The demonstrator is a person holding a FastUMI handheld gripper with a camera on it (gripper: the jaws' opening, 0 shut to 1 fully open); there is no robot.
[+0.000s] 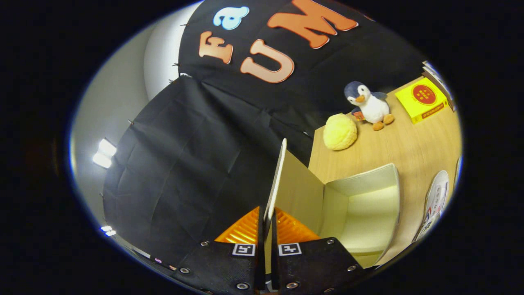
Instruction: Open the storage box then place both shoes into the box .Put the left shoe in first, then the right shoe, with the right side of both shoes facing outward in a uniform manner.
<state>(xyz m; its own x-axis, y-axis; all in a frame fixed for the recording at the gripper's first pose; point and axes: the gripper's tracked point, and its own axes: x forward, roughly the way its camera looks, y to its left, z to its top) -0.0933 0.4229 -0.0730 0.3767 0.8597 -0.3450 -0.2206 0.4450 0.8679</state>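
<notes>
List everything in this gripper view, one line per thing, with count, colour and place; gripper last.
Storage box: one, pale cream, on the table, open, inside bare, just ahead of the fingers.
Box lid: one, cream, raised edge-on, clamped between the fingers.
Shoe: one seen, white, on the table beside the box, on the side away from the lid.
Round plush: one, yellow, on the table beyond the box.
Penguin toy: one, white and blue-grey, beside the round plush.
Flat carton: one, yellow with a red disc, beyond the penguin.
Table: one, light wood.
Gripper: one, both fingers pressed on the lid.
</notes>
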